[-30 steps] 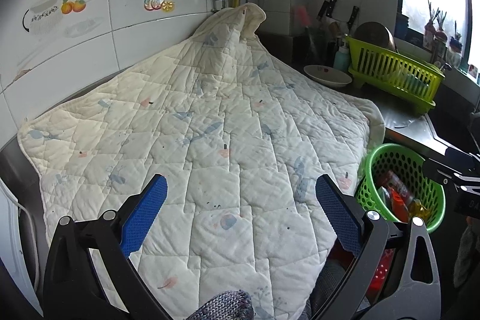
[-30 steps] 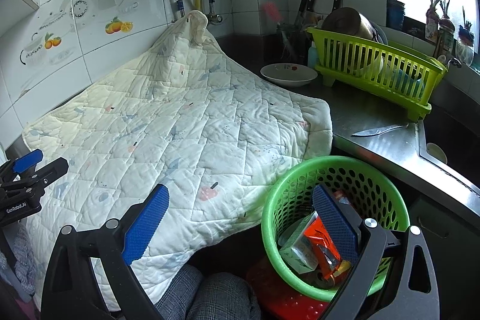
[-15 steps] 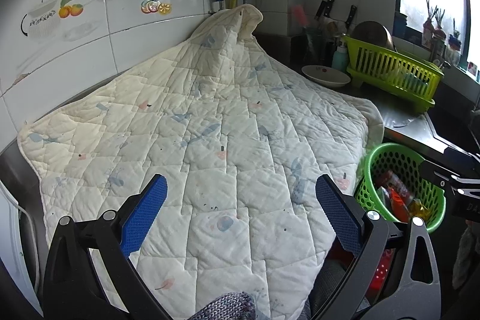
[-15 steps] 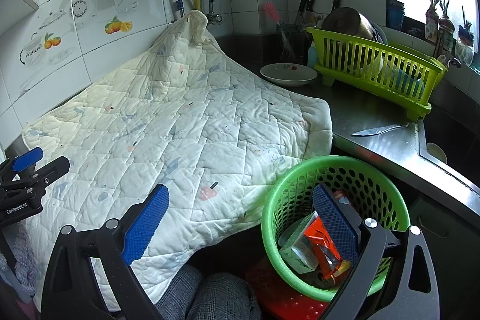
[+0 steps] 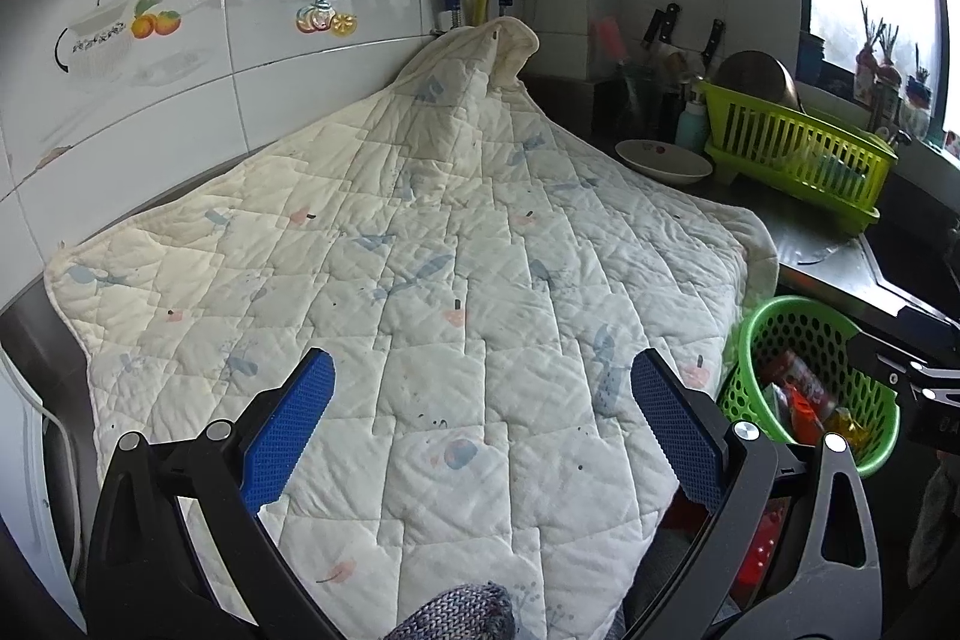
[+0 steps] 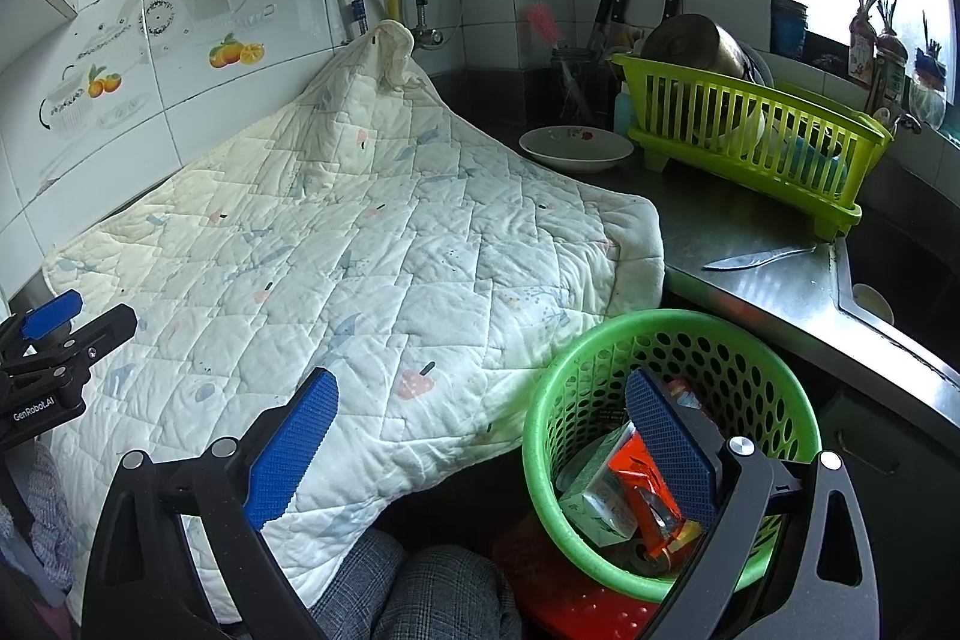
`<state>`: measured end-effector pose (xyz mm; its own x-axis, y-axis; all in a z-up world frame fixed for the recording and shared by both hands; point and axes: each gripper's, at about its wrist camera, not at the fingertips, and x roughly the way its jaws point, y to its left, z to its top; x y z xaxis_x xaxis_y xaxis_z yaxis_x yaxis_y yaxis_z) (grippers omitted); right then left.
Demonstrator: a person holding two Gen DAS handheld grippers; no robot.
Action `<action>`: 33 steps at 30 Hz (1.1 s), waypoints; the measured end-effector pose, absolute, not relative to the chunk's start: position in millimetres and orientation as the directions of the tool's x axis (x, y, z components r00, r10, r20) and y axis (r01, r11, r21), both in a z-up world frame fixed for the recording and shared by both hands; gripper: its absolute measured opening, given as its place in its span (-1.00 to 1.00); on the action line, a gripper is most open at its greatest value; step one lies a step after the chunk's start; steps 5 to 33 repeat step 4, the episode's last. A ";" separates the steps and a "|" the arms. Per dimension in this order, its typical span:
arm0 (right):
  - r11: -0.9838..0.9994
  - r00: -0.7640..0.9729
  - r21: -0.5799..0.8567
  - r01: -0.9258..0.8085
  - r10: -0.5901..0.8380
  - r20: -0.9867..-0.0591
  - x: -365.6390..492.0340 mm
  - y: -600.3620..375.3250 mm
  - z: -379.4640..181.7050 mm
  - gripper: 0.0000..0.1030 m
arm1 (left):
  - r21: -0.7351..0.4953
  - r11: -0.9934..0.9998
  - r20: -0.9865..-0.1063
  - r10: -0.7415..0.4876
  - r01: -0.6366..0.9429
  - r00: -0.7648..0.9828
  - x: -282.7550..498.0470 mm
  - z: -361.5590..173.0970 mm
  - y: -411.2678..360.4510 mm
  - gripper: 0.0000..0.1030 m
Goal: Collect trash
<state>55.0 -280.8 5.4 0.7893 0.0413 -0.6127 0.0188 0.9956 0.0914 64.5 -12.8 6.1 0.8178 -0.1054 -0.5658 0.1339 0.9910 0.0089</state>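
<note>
Trash [image 6: 636,490], meaning the cartons and the red and orange wrappers, sits already down in the green perforated basket [image 6: 576,388], which stands below the front edge of the counter [image 6: 774,280], just beside the hanging right corner of the quilted blanket [image 6: 372,244]. You cannot see any loose litter on the blanket, so the collecting looks largely done.

What could go wrong from here: your right gripper [image 6: 480,430] hangs straight over the basket's near rim with one blue pad inside the opening. Drop or swing it carelessly and that finger may hook the rim and tip the light basket, spilling the wrappers over the red stool [image 6: 576,610] beneath. The blanket's edge overhangs the counter, so a finger snagging it could drag the cloth forward. A knife [image 6: 756,257] lies loose near the counter's front edge by the yellow-green dish rack [image 6: 750,148]; a sweep to the right might knock it off. A white bowl [image 6: 576,148] sits at the blanket's far right corner, close enough to be pulled along.

Your left gripper [image 5: 480,412] hovers above the blanket's near middle, level, pointing toward the tiled back wall [image 5: 180,100], fingers spread wide with nothing between them. Your right gripper is likewise spread and holds nothing, tilted down toward the basket, straddling its left rim.
</note>
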 end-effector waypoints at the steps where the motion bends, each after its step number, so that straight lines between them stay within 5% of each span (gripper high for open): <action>1: 0.996 0.789 0.092 0.018 0.042 -0.612 54.9 -281.1 5.5 0.82 | 0.007 0.991 -0.566 -0.108 0.136 0.817 64.8 6.0 -12.6 0.90; 33: 0.996 0.790 0.091 0.017 0.042 -0.612 55.0 -281.6 5.6 0.82 | 0.008 0.991 -0.568 -0.107 0.135 0.816 64.9 5.1 -13.0 0.90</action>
